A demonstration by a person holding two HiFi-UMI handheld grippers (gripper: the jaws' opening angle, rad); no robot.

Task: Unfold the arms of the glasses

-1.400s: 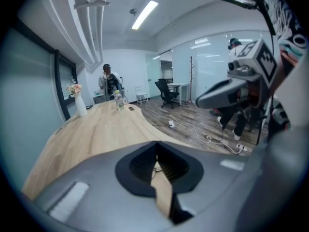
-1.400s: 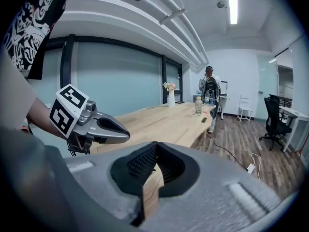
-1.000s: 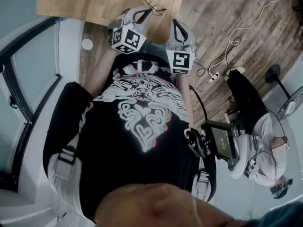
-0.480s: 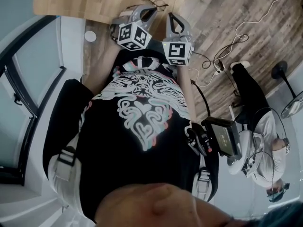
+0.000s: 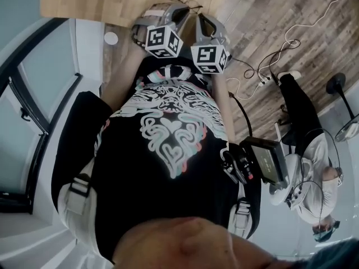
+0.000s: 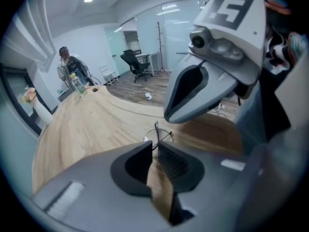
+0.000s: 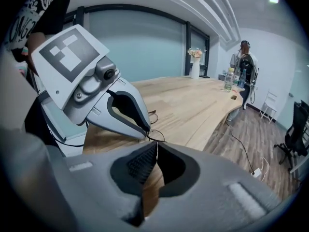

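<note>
Angled in toward each other with tips almost meeting over the wooden table's (image 7: pixel 193 105) near edge, the left gripper (image 6: pixel 154 148) and right gripper (image 7: pixel 155 148) each clench the thin-wire glasses (image 6: pixel 156 127) between them.

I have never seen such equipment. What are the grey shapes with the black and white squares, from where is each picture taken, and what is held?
There is no robot: a person holds a left tool and a right tool, one in each hand. The cubes with square markers are part of them. The head view comes from a camera on the person's head that looks steeply down, so you see the black shirt and both tools over a wooden table. Each of the other two pictures comes from a camera riding on one tool, looking along its two jaws. In both, the jaws are closed on a thin wire part of the glasses. Far along the table stand bottles and a vase of flowers.
</note>
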